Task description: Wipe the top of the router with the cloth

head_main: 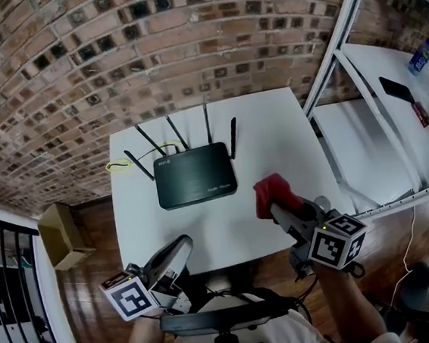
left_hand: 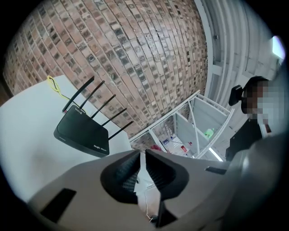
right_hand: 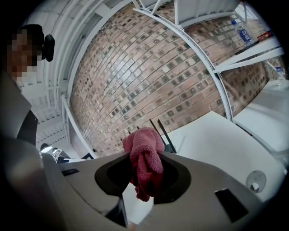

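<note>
A black router [head_main: 195, 175] with several thin antennas lies flat on the white table [head_main: 271, 130], towards its back left. My right gripper [head_main: 273, 203] hovers over the table's front right part, to the right of the router, shut on a red cloth [head_main: 274, 192] that bunches out between its jaws [right_hand: 143, 163]. My left gripper [head_main: 178, 248] hangs at the table's front edge, short of the router [left_hand: 82, 132], its jaws nearly together with nothing between them [left_hand: 141, 169].
A yellow cable loop [head_main: 119, 166] lies at the table's back left corner. A white metal shelf frame [head_main: 339, 47] stands to the right with a bottle [head_main: 420, 56] on it. A cardboard box [head_main: 60, 236] sits on the wooden floor at left. A brick wall runs behind.
</note>
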Demonstrator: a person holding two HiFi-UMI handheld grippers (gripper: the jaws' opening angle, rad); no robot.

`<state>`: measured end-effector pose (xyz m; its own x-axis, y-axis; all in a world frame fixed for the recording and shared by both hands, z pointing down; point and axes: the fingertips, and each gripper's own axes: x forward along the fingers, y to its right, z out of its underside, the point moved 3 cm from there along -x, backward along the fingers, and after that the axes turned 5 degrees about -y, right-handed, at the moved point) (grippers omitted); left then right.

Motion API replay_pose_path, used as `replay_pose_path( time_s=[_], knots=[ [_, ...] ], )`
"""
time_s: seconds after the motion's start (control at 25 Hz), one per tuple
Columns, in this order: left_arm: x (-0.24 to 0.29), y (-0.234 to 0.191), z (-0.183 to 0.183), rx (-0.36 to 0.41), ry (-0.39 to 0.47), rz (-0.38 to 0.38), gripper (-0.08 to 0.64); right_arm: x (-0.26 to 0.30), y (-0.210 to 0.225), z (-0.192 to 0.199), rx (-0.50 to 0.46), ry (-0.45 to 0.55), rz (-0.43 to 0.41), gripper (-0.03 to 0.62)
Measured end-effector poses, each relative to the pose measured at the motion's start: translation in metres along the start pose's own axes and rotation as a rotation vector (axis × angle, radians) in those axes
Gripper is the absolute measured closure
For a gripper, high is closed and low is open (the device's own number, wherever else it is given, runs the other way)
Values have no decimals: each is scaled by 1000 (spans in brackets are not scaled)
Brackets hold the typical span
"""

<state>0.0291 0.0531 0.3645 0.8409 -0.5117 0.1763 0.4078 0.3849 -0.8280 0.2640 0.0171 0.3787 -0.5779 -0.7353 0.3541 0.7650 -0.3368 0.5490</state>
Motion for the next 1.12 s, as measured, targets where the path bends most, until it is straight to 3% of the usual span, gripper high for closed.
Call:
replay_pose_path(
  time_s=[0.36, 0.56, 1.12],
  knots=[
    [-5, -1, 4, 25, -35, -12, 525, -12, -6, 6, 2, 3, 10, 465],
    [-19, 2, -10, 17, -19, 28, 525, -5, -25, 11, 6, 2, 25, 465],
    [-71, -27, -23, 19, -56, 30, 525, 22, -72, 45, 6, -32, 89, 466]
  ],
)
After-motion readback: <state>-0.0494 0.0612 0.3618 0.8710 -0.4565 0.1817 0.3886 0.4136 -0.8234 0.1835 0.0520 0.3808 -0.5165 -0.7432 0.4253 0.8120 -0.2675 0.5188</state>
